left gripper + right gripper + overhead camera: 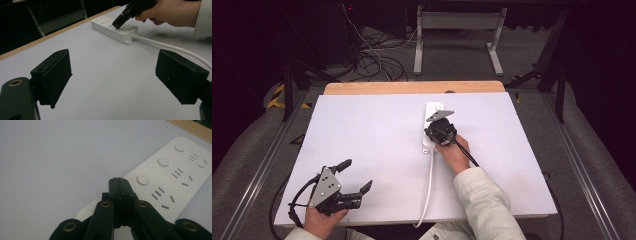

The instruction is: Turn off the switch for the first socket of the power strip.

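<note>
Power strip partly hidden under the right tool.

In the high view, the right tool point(440, 131) and hand point(453, 152) cover the middle of the white power strip point(434, 107); its sockets are too small to make out, and its cable point(428, 192) drops past the worktop point(377, 135) edge.

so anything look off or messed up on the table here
Nothing stands out. The white power strip lies flat on the table, its casing looks intact, and its cable trails off the near edge. The right gripper, jaws shut, rests on the strip's cable end; the left gripper hangs open.
</note>
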Motion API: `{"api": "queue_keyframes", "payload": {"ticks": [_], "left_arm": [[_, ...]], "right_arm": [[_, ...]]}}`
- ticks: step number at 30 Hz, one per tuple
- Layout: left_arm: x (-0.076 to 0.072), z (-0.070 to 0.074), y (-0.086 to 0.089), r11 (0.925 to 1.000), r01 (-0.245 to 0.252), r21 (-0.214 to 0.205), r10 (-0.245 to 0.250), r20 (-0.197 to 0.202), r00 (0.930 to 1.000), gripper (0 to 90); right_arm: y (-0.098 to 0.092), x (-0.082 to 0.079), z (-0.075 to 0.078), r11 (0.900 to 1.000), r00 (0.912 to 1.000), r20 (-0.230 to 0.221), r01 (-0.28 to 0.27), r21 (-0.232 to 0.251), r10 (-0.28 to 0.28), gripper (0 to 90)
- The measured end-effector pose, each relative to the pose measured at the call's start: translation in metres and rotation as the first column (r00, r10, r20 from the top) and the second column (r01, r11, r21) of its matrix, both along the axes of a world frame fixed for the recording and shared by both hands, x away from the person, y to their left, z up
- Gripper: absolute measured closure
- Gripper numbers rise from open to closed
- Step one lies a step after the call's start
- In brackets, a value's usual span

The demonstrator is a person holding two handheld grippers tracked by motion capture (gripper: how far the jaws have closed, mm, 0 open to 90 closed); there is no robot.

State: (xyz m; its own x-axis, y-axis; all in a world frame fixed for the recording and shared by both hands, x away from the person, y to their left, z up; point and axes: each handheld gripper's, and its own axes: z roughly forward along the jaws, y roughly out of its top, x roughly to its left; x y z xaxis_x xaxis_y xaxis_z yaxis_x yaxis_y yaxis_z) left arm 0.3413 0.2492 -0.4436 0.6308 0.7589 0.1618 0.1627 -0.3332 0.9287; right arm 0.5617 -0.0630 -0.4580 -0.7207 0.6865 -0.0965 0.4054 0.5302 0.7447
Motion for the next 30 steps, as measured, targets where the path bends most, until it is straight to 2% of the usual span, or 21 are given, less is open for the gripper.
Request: {"api": "queue_keyframes", "payload": {"ticks": [11,14,22,25,30], "left_arm": [[0.0001,-0.0001,0.0,1.0,0.0,0.001,0.0,-0.002,1.0,13.8],[0.0001,-0.0001,0.0,1.0,-0.001,0.002,0.001,-0.002,1.0,13.7],[0.0,-0.0001,0.0002,1.0,0.0,0.002,0.0,-0.002,1.0,13.7],[-0.0001,-0.0003,0.0,1.0,-0.002,0.001,0.002,-0.004,1.0,13.8],[-0.0005,-0.0001,0.0,1.0,-0.003,0.0,0.003,-0.003,1.0,13.8]], "right_arm": [[-0.0003,-0.0006,-0.0022,1.0,1.0,-0.004,0.005,0.006,-0.005,90.0],[0.0007,-0.0016,-0.0024,1.0,0.9999,0.006,0.009,-0.004,-0.009,90.0],[0.0009,-0.0036,-0.0038,0.9999,0.9997,0.017,0.016,0.0,-0.016,90.0],[-0.0001,-0.0039,-0.0049,0.9996,0.9996,0.018,0.022,0.016,-0.022,90.0],[0.0008,-0.0054,-0.0056,0.9997,0.9991,0.035,0.023,0.007,-0.023,90.0]]}}
